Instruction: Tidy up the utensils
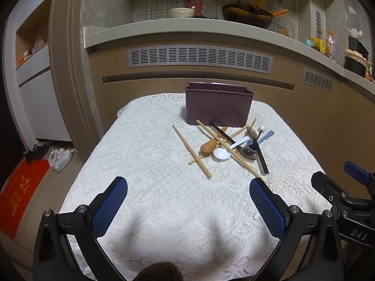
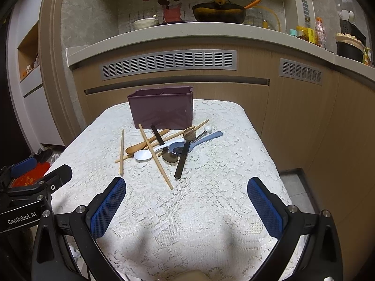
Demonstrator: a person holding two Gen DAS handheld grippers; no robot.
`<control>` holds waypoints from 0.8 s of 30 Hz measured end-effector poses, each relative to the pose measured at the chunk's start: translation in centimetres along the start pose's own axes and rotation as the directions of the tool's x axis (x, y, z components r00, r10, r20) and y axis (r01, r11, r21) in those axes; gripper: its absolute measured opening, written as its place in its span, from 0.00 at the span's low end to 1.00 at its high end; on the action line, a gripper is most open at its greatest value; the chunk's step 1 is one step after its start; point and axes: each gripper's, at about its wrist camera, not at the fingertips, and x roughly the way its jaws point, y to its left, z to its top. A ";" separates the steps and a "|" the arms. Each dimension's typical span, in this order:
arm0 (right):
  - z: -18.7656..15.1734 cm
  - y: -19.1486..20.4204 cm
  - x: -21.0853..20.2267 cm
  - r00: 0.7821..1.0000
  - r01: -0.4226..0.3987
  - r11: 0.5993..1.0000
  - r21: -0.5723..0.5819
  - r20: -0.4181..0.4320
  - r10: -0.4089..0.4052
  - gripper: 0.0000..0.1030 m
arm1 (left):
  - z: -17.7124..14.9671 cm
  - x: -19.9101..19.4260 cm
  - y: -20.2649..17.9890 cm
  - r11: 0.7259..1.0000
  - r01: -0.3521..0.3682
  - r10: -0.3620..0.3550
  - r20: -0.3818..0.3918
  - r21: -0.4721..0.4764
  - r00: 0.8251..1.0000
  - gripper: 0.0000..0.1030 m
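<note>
Hovering above the lace tablecloth (image 1: 145, 154), the left gripper (image 1: 188, 187) and right gripper (image 2: 186, 187) are both held with jaws spread wide and nothing between them. Chopsticks (image 2: 121, 151) and spoons (image 2: 143, 155) are heaped just before the purple holder (image 2: 161, 111), which is stood at the table's far edge

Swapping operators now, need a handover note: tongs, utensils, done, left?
Left tongs: open, empty, above the near part of the lace tablecloth.
Right tongs: open, empty, likewise.
Utensils: all in one crossed pile in front of the purple utensil holder: wooden chopsticks, wooden spoon, white spoon, blue spoon, black-handled pieces.
Done: nothing visibly sorted into the holder.
Left: sort the whole pile.
</note>
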 end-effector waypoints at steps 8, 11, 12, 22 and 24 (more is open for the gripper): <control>1.4 -0.1 2.7 1.000 -0.012 0.999 -0.034 -0.014 0.011 1.00 | 1.5 3.3 0.9 1.000 -0.024 0.024 0.002 0.001 1.000 1.00; 2.6 -0.2 4.8 0.999 -0.024 0.998 -0.059 -0.034 0.022 1.00 | 2.3 5.7 2.2 1.000 -0.023 0.023 -0.032 -0.019 0.999 1.00; 3.0 -0.3 5.7 0.998 -0.031 0.998 -0.063 -0.048 0.028 1.00 | 2.6 6.7 2.7 0.999 -0.024 0.022 -0.051 -0.022 0.998 1.00; 6.3 -0.9 17.0 0.966 -0.118 0.992 -0.054 -0.237 0.103 0.79 | 3.3 10.7 5.6 0.999 -0.048 0.050 -0.110 0.013 0.993 1.00; 6.9 0.2 19.2 0.950 -0.165 0.983 -0.076 -0.280 0.138 0.68 | 3.1 11.3 5.4 0.996 -0.077 0.082 -0.115 0.043 0.990 1.00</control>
